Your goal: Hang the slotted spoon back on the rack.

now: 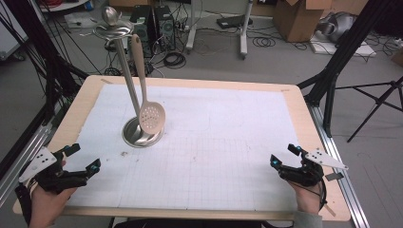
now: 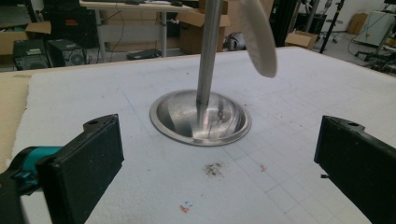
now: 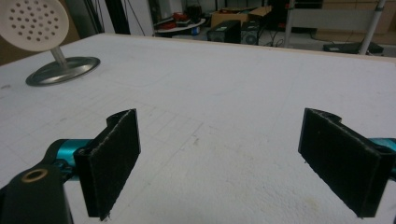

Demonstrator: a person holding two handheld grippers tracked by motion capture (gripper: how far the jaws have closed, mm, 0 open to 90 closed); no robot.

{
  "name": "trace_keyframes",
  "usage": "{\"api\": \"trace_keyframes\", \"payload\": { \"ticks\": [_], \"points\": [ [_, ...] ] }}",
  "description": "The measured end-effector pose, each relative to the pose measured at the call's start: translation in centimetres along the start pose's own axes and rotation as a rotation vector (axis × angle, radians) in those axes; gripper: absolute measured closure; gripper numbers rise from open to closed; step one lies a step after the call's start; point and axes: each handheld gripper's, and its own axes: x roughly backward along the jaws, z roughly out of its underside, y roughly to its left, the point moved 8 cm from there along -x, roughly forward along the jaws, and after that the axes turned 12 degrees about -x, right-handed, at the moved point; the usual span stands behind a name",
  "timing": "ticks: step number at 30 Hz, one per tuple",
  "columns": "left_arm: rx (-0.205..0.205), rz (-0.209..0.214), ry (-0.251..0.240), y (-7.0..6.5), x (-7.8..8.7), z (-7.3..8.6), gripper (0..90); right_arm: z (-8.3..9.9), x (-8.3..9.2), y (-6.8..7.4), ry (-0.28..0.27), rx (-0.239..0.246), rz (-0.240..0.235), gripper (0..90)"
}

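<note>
Near the bottom corners of the surface (image 1: 294, 102) both wait: left hand-held gripper (image 1: 84, 158) and right hand-held gripper (image 1: 284, 156), jaws spread wide, holding nothing. Ahead hangs the slotted spoon (image 1: 151, 116) from the steel stand (image 1: 124, 71), near the far left. My call: approach level, pinch the handle, lift clear. No readable writing anywhere.

Grey floor (image 1: 266, 66) strewn with cables (image 1: 263, 42), cardboard boxes (image 1: 297, 16), black tripod legs (image 1: 375, 107), white desk frame (image 1: 243, 28)
</note>
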Motion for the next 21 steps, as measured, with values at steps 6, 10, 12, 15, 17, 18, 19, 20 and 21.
{"api": "trace_keyframes", "payload": {
  "ticks": [6, 10, 12, 15, 17, 18, 19, 20, 21],
  "points": [
    [0.011, -0.034, 0.009, 0.8, 0.3, 0.6, 1.7, 0.3, 0.2, -0.3, 0.007, -0.007, 0.024, 12.0],
    [0.018, -0.056, 0.017, 1.4, 0.6, 1.0, 1.7, 0.5, 0.6, -1.1, 0.003, -0.012, 0.051, 12.0],
    [0.022, -0.071, 0.019, 1.7, 0.8, 1.1, 1.7, 0.5, 1.0, -1.4, -0.005, -0.027, 0.059, 12.0],
    [0.034, -0.085, 0.022, 2.1, 1.0, 1.4, 1.7, 0.4, 1.7, -2.1, -0.021, -0.042, 0.075, 12.0],
    [0.04, -0.091, 0.023, 2.2, 1.1, 1.5, 1.7, 0.4, 2.0, -2.6, -0.031, -0.049, 0.083, 12.0],
    [0.041, -0.096, 0.028, 2.3, 1.1, 1.6, 1.7, 0.4, 2.2, -2.7, -0.033, -0.057, 0.085, 12.0],
    [0.041, -0.099, 0.031, 2.3, 1.1, 1.6, 1.7, 0.4, 2.3, -2.8, -0.036, -0.061, 0.087, 12.0],
    [0.038, -0.099, 0.034, 2.3, 1.1, 1.7, 1.7, 0.4, 2.3, -3.0, -0.04, -0.057, 0.089, 12.0],
    [0.037, -0.102, 0.036, 2.3, 1.1, 1.7, 1.7, 0.4, 2.4, -3.1, -0.038, -0.064, 0.092, 12.0]
  ]
}}
